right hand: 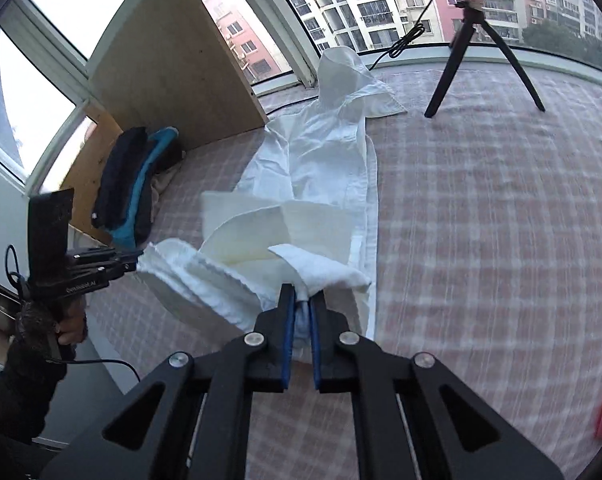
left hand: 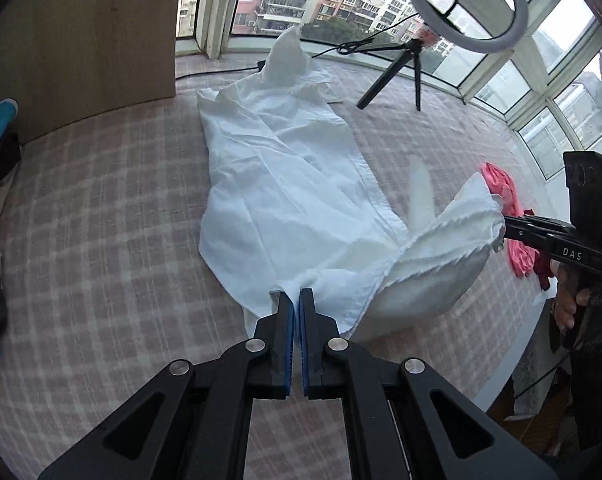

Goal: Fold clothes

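Observation:
A white shirt [left hand: 277,184] lies lengthwise on the pink checked bed cover [left hand: 101,216], its collar end toward the window. My left gripper [left hand: 295,295] is shut on the shirt's near hem. Off to the right, my right gripper [left hand: 505,228] pinches another corner of the hem and holds it lifted, so the cloth sags between the two. In the right wrist view the right gripper [right hand: 303,294] is shut on bunched white shirt [right hand: 321,168] cloth, and the left gripper [right hand: 135,262] holds the hem at the left.
A ring light on a black tripod [left hand: 405,68] stands at the far side by the window. A pink garment [left hand: 509,216] lies at the right. Dark and teal clothes [right hand: 133,192] are stacked by a wooden board [right hand: 169,68] at the left.

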Demonstrator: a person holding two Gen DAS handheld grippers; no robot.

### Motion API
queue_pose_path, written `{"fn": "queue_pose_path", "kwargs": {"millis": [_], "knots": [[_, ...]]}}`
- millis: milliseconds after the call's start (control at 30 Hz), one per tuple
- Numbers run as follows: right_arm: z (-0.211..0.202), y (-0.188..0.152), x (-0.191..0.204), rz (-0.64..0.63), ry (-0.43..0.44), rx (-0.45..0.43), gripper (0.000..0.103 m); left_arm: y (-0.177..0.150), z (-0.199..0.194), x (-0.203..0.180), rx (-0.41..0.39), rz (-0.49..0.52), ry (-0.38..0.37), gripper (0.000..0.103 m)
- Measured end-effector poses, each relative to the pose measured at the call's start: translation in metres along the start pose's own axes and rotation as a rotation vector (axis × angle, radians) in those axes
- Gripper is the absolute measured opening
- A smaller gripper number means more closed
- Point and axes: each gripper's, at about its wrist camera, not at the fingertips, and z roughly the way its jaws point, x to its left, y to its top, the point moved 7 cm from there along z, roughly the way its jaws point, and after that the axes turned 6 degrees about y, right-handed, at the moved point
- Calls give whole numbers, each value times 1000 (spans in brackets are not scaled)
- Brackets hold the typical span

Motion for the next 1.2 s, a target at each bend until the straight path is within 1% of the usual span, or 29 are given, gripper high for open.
{"fn": "queue_pose_path", "kwargs": {"millis": [67,100,167,200,267,367,400,467,533,600,633,667,700,733,767,833,933,967,1000,1100,1167,1200], "knots": [[21,15,-10,2,2,36,12,13,20,13,22,-47,16,7],[29,21,-18,14,1,49,12,18,30,19,36,-72,19,8],[39,30,-33,48,-10,64,16,22,43,28,75,-122,8,8],[40,34,-39,60,-13,64,18,23,46,30,85,-131,2,8],[39,41,-49,77,-7,62,19,23,48,32,98,-141,-1,8],[27,50,-57,79,13,34,19,24,51,32,132,-165,-19,8],[24,51,-54,70,34,27,19,24,53,32,150,-172,-19,9],[23,50,-37,14,112,27,19,24,57,31,172,-178,-14,9],[34,42,-15,-65,130,76,19,25,58,30,182,-189,-14,9],[56,32,7,-137,153,143,19,25,56,31,188,-206,-12,9],[67,29,12,-160,140,163,19,25,52,32,184,-196,5,10],[79,25,18,-183,128,184,19,25,47,33,175,-187,32,23],[91,22,23,-206,115,204,19,26,38,37,152,-179,77,38],[102,20,27,-225,103,220,19,27,28,41,124,-170,109,42],[108,23,25,-228,93,216,19,27,17,45,98,-164,128,43],[121,30,23,-232,75,208,19,22,-1,54,71,-166,159,43],[136,42,20,-238,58,195,19,6,-8,47,82,-133,147,43],[137,47,21,-237,54,188,19,1,-5,41,92,-108,146,43],[134,50,21,-232,50,179,19,-2,2,33,101,-70,162,43],[113,56,24,-214,51,142,19,-11,24,11,130,39,205,43],[92,55,18,-205,15,103,19,-14,44,11,162,38,186,43],[82,53,15,-199,-2,86,19,-15,53,12,176,26,169,41]]}}
